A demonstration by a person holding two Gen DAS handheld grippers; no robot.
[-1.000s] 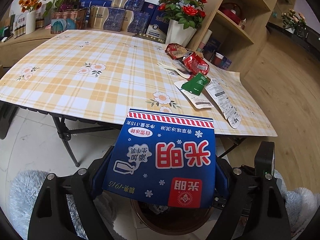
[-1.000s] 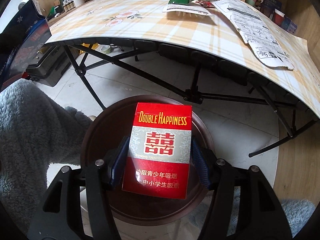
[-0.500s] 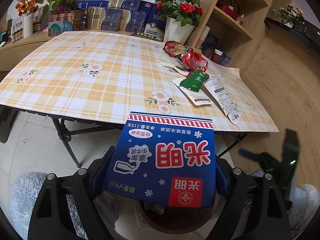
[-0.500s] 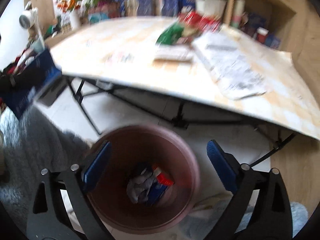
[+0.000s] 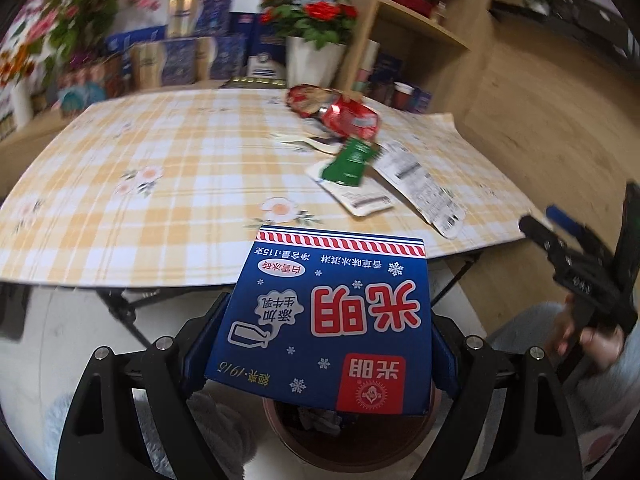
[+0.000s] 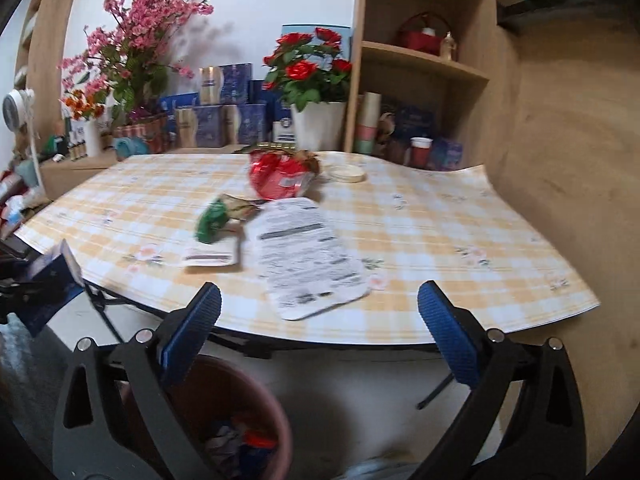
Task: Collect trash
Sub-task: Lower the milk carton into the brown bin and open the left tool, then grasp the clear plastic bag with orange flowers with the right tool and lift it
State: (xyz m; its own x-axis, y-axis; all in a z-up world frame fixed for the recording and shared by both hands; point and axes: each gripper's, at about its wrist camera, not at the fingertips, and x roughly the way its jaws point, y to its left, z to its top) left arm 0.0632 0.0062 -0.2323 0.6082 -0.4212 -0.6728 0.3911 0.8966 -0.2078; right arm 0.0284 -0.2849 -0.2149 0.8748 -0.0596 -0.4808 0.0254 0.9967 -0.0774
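Left wrist view: the left claw (image 5: 320,332) is clenched on the blue ice-cream carton (image 5: 326,320), which is held above the brown bin (image 5: 348,436) on the floor, in front of the table (image 5: 120,200). For a clean drop, the carton should be brought squarely over the bin's mouth and lowered a little before the pads are released, since it is broad and could catch on the rim. Further right on the table, the green packet (image 5: 350,158), the white wrappers (image 5: 420,184) and the crushed red can (image 5: 350,118) are left to be collected. In the right wrist view, the right claw (image 6: 320,334) has just been opening and stands released with nothing between its pads; the printed white wrapper (image 6: 304,252) lies nearest and is judged best slid to the table's edge before being pinched, as it lies flat.
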